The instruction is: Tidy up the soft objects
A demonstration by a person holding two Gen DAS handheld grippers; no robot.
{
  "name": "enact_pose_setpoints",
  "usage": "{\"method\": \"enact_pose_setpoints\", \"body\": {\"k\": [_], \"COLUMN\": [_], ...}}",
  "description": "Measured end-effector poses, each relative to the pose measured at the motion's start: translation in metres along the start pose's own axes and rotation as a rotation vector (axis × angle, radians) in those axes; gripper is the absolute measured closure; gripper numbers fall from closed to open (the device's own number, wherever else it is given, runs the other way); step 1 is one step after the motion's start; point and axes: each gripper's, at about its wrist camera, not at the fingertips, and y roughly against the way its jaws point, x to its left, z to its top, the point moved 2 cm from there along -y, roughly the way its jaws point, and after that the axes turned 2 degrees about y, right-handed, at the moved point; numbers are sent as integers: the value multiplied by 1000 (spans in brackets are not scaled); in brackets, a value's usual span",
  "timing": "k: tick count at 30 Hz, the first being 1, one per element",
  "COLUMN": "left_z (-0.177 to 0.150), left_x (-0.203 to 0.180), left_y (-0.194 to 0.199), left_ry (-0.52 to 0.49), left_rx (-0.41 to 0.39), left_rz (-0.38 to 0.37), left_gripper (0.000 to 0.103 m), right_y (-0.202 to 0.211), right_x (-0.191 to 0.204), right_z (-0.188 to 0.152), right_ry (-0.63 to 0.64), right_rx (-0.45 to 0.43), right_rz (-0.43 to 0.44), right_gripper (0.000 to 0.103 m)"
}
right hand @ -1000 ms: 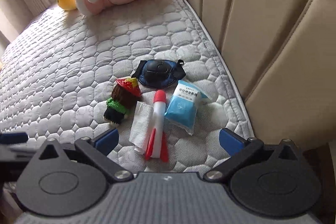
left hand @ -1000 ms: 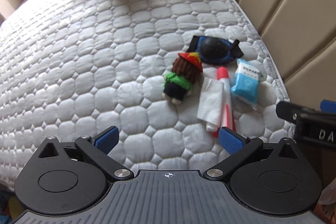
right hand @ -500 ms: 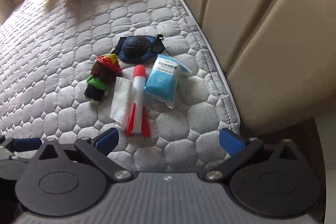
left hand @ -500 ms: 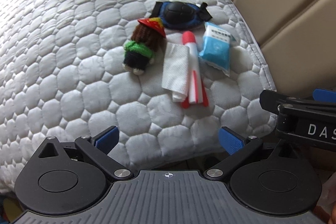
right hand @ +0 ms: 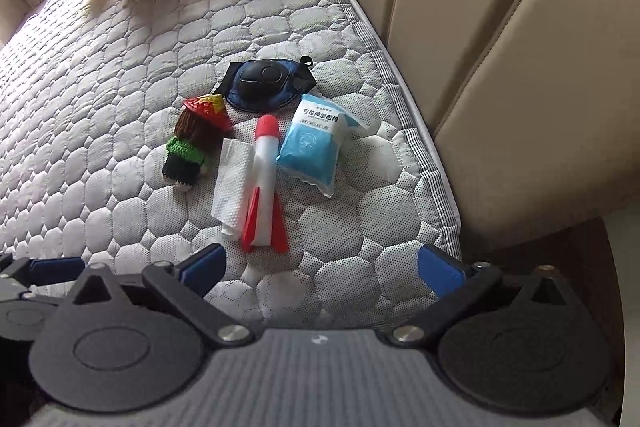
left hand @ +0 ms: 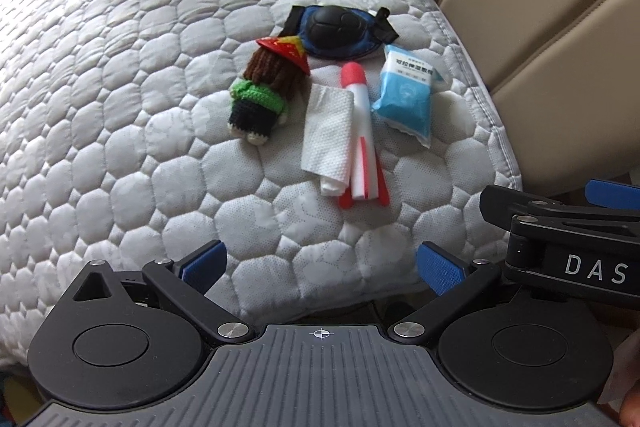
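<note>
1. Both tongs, left tongs [left hand: 320, 263] and right tongs [right hand: 320, 263], hang apart and empty above the bed [right hand: 100, 99] edge.
2. Clustered ahead: knitted doll [right hand: 192, 147], tissue [right hand: 232, 183], foam rocket [right hand: 266, 183], blue packet [right hand: 312, 147], eye mask [right hand: 262, 83].
3. All look light and squashy; pinch the doll across its body.

Knit doll [left hand: 266, 93], tissue [left hand: 327, 139], foam rocket [left hand: 362, 135], blue packet [left hand: 410, 93], eye mask [left hand: 340, 31] clustered nr mattress edge

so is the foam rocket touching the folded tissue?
Touching. The right wrist view shows the foam rocket lying against, partly over, the folded tissue's right edge, no mattress visible between.
</note>
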Motion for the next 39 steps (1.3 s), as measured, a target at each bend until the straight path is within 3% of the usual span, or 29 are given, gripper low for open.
{"method": "enact_pose_setpoints", "body": {"k": [18,39], "left_z": [-14,-7], "left_x": [10,16], "left_y": [-5,15], "left_ry": [103,127], "left_rx": [46,-25], "left_rz": [18,74], "left_gripper": [0,0], "right_y": [-5,5], "right_x": [0,1], "right_z": [-7,4], "right_ry": [31,51], "right_rx": [31,-11], "right_rz": [19,44], "right_gripper": [0,0]}}
